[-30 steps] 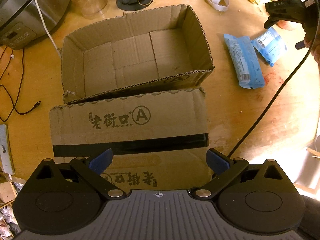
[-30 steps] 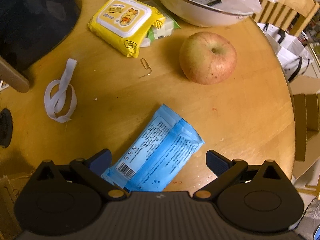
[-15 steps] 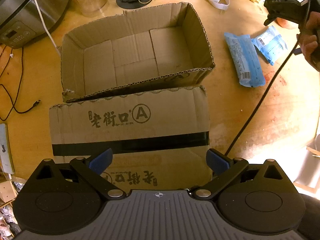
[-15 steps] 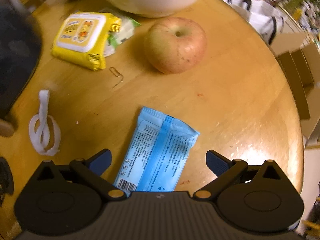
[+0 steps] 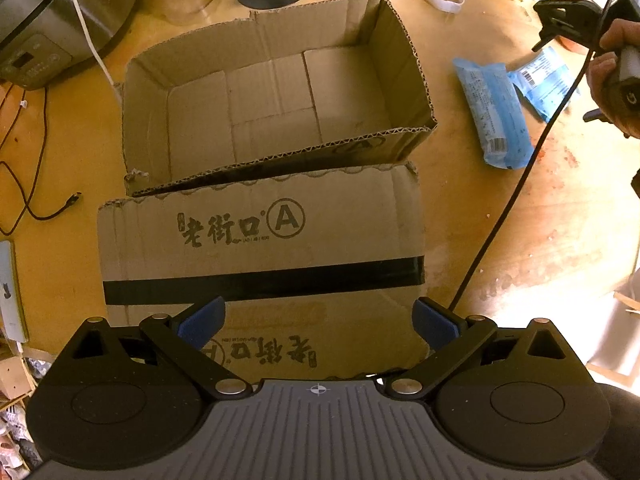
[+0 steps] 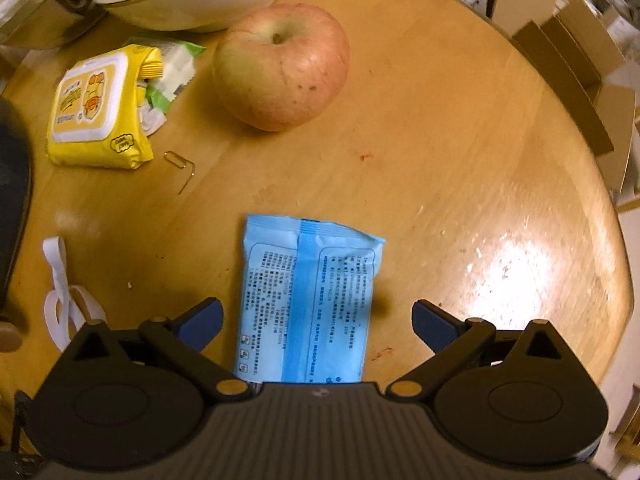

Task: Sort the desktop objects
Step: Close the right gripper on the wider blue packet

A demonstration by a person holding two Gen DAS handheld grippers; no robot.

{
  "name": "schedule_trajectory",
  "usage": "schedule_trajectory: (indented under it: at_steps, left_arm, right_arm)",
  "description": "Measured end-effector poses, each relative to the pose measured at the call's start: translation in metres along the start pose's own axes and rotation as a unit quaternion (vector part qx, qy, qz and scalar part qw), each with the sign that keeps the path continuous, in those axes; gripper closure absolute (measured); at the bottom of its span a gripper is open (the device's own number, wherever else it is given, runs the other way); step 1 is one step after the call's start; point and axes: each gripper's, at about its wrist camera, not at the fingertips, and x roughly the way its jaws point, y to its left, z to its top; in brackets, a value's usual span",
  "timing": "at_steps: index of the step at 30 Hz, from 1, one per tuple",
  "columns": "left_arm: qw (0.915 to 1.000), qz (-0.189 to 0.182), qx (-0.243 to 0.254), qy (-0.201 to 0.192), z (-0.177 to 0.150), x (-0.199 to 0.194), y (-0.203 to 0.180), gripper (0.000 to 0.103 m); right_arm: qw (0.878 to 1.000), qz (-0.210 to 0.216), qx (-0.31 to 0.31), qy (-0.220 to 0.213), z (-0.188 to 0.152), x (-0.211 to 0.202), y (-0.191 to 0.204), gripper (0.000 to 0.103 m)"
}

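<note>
The right gripper [image 6: 316, 316] is spread wide, straddling the blue packet [image 6: 308, 300] lengthwise, apparently aligned for a grasp. The left gripper [image 5: 318, 320] is also wide, holding nothing, above the flap of the empty cardboard box [image 5: 276, 92], the likely destination. 1 apple [image 6: 280, 68] and 1 yellow wipes pack [image 6: 96, 108] rest on the round wooden table [image 6: 460, 160].

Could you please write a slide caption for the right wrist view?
Open right hand-held gripper lined up over a blue packet, apple beyond.
</note>
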Motion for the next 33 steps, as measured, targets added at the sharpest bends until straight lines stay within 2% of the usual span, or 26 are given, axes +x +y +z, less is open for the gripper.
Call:
schedule_trajectory:
  at_steps: [6,33]
  left_arm:
    - [1.0000,0.001,0.000,0.001,0.001,0.000,0.000,0.000]
    - [1.0000,0.002,0.000,0.008,0.001,0.001,0.000,0.000]
  right_arm:
    - [1.000,-0.004,0.014,0.000,-0.001,0.002,0.003,0.000]
    - [1.000,-0.019,0.004,0.002,-0.014,0.020,0.013,0.000]
